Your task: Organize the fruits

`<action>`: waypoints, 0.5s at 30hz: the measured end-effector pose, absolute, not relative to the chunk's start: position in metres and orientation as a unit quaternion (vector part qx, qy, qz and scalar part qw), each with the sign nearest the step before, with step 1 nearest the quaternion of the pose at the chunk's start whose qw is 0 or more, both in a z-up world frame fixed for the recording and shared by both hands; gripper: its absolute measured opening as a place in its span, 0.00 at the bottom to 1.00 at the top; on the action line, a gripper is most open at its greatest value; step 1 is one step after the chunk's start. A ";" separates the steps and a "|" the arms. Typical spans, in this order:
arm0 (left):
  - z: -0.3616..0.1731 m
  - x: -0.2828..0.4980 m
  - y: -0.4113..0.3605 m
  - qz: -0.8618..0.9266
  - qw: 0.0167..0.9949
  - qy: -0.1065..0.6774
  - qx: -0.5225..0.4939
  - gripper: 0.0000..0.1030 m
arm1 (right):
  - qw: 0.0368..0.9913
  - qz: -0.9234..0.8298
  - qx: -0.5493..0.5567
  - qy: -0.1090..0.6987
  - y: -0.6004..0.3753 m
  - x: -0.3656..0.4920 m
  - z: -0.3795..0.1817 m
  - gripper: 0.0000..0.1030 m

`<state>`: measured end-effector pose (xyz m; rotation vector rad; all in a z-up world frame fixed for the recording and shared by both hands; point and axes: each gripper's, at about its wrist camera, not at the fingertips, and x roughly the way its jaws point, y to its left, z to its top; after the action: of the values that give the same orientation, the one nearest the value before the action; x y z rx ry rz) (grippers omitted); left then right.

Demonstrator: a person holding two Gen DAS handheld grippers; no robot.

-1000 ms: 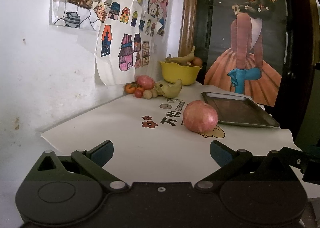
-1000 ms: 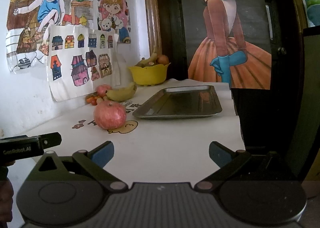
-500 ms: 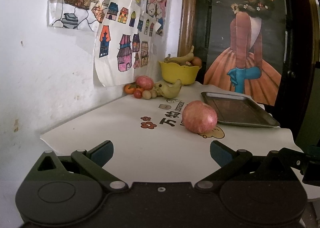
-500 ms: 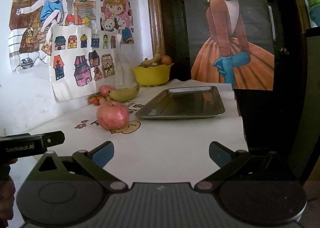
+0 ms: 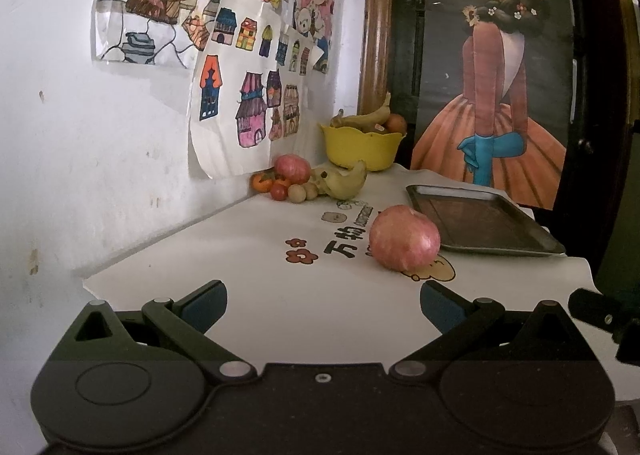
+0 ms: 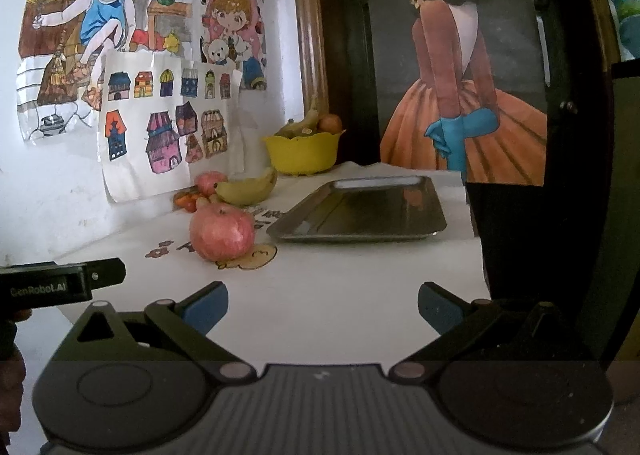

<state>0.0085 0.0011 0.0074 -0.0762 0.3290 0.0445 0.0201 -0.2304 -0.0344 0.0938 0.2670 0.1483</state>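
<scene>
A large pink-red apple lies alone on the white tablecloth, left of an empty metal tray. Further back by the wall sit a second red apple, a banana, an orange fruit and some small round fruits. A yellow bowl at the back holds a banana and an orange fruit. My left gripper is open, short of the near apple. My right gripper is open too, over bare cloth in front of the tray.
The white wall with children's drawings bounds the table on the left. A dark door with a poster of a girl stands behind the table. The table's right edge drops off beside the tray. The left gripper's body shows at the right wrist view's left edge.
Both grippers have drifted slightly forward and leftward; the apple and tray look a little nearer. Both stay open and no fruit has moved.
</scene>
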 end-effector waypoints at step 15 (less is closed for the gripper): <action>0.031 0.058 0.042 0.028 0.983 0.177 -0.048 0.99 | 0.974 0.201 -0.018 0.101 -0.234 0.059 0.009 1.00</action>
<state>0.0577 0.0416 0.0309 -0.0967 0.3569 0.0573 0.0591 -0.2344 0.0086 -0.0367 0.2029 0.4047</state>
